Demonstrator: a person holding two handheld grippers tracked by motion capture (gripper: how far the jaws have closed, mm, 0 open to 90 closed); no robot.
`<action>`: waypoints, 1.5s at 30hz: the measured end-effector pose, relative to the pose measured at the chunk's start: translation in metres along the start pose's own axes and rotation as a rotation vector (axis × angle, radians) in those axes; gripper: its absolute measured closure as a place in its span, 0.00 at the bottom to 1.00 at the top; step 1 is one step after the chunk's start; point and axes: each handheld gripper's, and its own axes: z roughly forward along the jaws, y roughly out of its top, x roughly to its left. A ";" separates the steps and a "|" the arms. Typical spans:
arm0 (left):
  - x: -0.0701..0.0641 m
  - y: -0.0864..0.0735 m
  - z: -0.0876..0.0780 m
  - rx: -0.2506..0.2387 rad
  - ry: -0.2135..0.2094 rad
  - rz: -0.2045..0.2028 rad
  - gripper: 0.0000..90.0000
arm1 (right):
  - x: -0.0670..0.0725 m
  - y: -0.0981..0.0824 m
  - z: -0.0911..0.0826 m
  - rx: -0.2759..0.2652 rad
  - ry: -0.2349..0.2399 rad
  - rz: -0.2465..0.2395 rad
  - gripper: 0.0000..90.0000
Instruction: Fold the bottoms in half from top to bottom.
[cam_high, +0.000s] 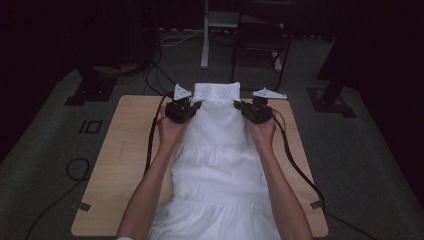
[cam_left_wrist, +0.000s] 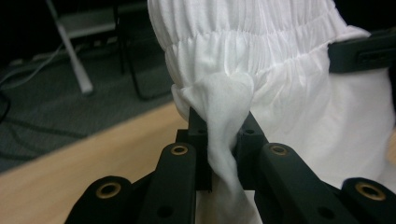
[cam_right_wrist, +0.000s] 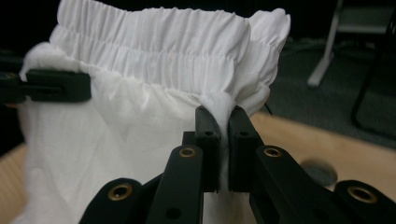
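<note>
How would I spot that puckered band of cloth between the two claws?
Find the light wooden table and the long white cotton garment lying along it. At its far end is the gathered elastic band, tightly ribbed where the cloth below is smooth.

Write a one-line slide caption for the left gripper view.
Left gripper pinching a fold of the white skirt just below its elastic waistband.

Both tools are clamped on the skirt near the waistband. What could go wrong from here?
1. The left tool pinches only a thin twist of the white skirt; it might slip out under tension.
2. The right tool bites just below the elastic waistband, so pulling apart may stretch or strain the gathers.
</note>
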 end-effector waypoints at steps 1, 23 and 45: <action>-0.003 0.001 -0.004 -0.003 -0.006 0.010 0.91 | 0.001 0.003 -0.006 -0.004 0.005 -0.006 0.95; -0.087 -0.125 -0.070 0.150 -0.212 0.068 0.89 | 0.047 -0.124 -0.102 0.207 0.157 -0.082 0.93; -0.104 -0.206 -0.047 0.346 -0.164 0.074 0.87 | 0.054 -0.208 -0.074 0.428 0.031 -0.003 0.44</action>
